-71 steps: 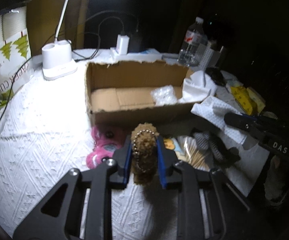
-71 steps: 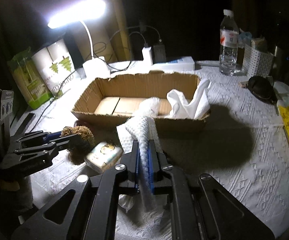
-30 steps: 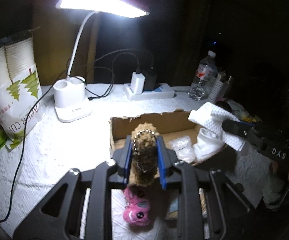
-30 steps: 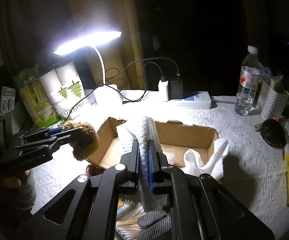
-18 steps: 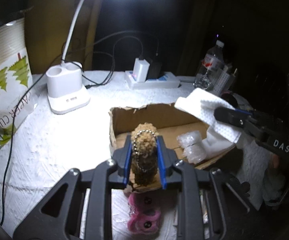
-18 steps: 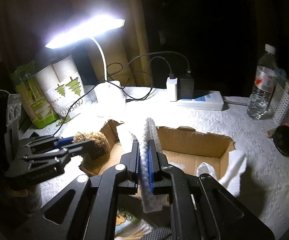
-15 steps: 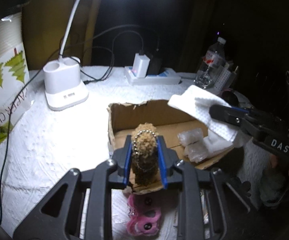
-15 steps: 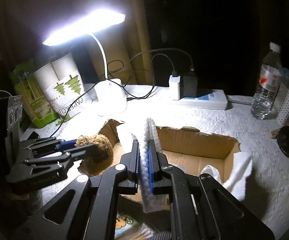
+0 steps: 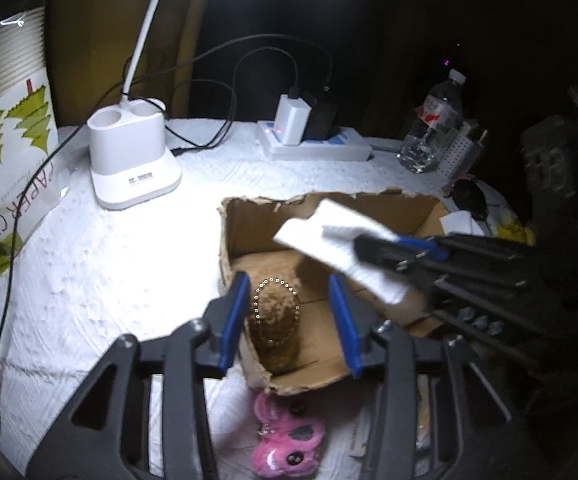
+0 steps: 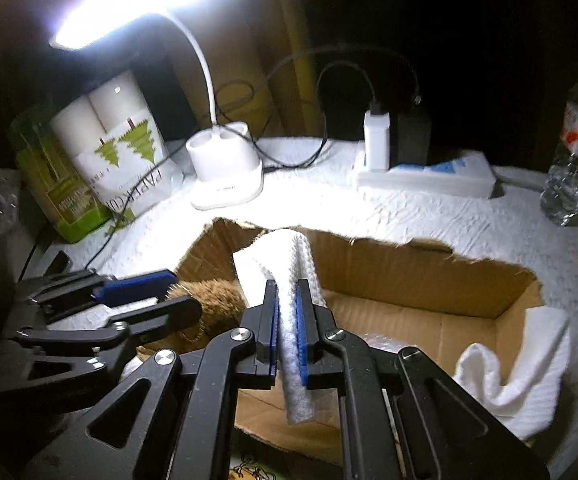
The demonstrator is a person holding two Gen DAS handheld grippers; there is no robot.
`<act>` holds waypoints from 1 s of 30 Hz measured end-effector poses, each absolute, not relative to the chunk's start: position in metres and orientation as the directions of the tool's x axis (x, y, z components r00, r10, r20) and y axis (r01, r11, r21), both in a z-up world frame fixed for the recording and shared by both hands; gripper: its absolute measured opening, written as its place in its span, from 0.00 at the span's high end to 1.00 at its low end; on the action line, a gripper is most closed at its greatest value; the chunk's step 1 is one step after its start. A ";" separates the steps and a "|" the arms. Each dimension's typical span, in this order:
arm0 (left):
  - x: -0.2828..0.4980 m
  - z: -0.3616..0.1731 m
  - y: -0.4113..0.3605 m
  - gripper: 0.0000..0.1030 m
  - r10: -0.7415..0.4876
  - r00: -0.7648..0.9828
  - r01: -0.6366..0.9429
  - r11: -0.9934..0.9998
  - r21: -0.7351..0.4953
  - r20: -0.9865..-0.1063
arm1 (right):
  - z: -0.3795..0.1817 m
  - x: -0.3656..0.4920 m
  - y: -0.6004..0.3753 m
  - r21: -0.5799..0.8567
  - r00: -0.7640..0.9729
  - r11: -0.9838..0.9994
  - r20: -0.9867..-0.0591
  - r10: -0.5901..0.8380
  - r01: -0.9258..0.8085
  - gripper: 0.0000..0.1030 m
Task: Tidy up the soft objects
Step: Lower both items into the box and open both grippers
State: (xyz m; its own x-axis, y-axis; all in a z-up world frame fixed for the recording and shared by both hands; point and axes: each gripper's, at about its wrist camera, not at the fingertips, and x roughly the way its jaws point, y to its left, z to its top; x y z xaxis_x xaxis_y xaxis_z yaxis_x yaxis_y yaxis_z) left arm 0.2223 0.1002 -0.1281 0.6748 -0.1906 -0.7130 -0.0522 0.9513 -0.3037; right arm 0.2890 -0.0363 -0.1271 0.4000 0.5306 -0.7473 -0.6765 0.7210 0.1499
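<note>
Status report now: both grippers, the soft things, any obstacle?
Left gripper open, brown plush between jaws, inside box. Right gripper shut on white cloth, over box. Nothing blocking.

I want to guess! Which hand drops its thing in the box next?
Probably the right: it holds the cloth over the box. The left is open, its brown toy already inside.

— Looked like a home desk at night?
— Seemed so: lit by a desk lamp (image 10: pixel 225 176), crowded with a power strip (image 10: pixel 429 178), paper-cup packs (image 10: pixel 125 152), a water bottle (image 9: pixel 433 128).
</note>
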 end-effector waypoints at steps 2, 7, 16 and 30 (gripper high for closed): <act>0.221 -0.127 0.101 0.58 -0.193 0.676 -0.051 0.950 -0.308 -0.711 | -0.133 0.290 -0.033 0.149 0.391 0.721 -0.757 0.523 -0.677 0.92; 0.216 -0.124 0.104 0.57 -0.198 0.683 -0.055 0.946 -0.320 -0.703 | -0.142 0.290 -0.029 0.148 0.376 0.725 -0.775 0.507 -0.672 0.92; 0.205 -0.121 0.109 0.49 -0.172 0.696 -0.082 0.945 -0.316 -0.697 | -0.143 0.285 -0.033 0.155 0.376 0.734 -0.778 0.503 -0.661 0.73; 0.184 -0.110 0.098 0.49 -0.162 0.715 -0.078 0.948 -0.307 -0.681 | -0.118 0.262 -0.061 0.124 0.446 0.760 -0.745 0.495 -0.638 0.69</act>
